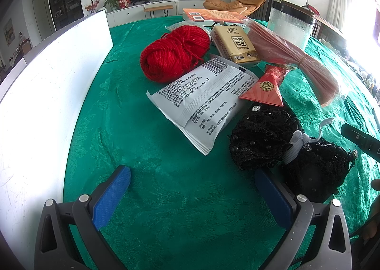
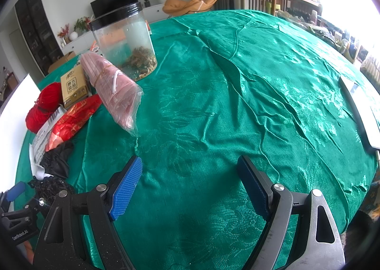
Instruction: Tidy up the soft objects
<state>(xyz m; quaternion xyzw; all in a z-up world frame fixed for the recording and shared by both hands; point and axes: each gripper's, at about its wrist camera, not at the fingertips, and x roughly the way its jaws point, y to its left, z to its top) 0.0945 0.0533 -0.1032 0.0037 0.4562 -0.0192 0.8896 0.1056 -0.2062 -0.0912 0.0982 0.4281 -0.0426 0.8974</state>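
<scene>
Left wrist view: left gripper [image 1: 192, 196] jaws spread, empty, over green cloth [image 1: 147, 151].
Right gripper [image 2: 190, 187]: jaws spread, empty.
Yarn [image 1: 174, 53]: behind white packet [image 1: 201, 101].
Black lace [image 1: 285, 144]: beside left gripper's right finger.

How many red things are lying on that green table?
2 clearly red: a ball of red yarn at the far left of the pile, and a red packet between the white pouch and the pink bundle. Others may hide underneath.
</scene>
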